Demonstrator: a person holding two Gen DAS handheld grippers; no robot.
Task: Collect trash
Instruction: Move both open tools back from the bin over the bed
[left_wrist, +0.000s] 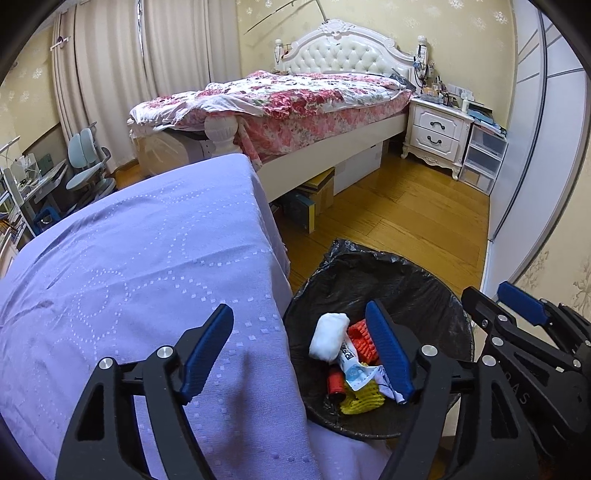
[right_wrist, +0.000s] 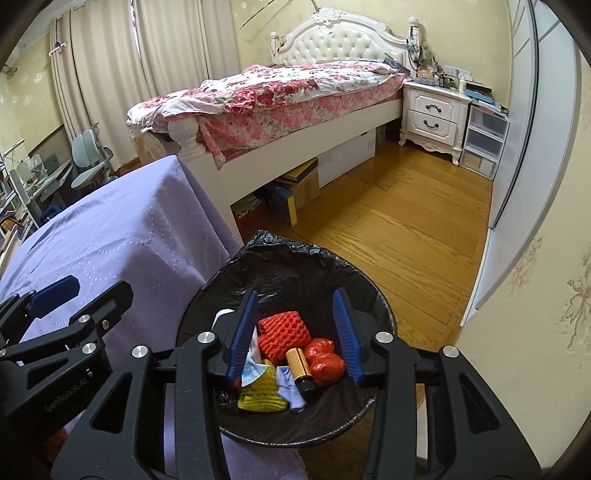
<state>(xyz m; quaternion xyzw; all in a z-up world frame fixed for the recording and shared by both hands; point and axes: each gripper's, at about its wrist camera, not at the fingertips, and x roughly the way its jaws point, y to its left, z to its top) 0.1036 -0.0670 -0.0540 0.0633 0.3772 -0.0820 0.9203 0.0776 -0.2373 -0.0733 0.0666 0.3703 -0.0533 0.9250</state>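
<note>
Both grippers hang with jaws apart and nothing clamped: the right gripper directly above the black-lined trash bin, the left gripper straddling the bin's rim and the lilac-covered counter. Below the right gripper lie collected scraps: orange foam netting, a battery, a red wrapper. The counter shows no trash left; beyond stands the bed.

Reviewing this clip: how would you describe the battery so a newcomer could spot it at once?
Find the black-lined trash bin on the wood floor beside the lilac-covered table. Among the trash inside, between the orange foam net and the crumpled red wrapper, lies the battery: the only smooth cylinder, gold with a black end.
</note>
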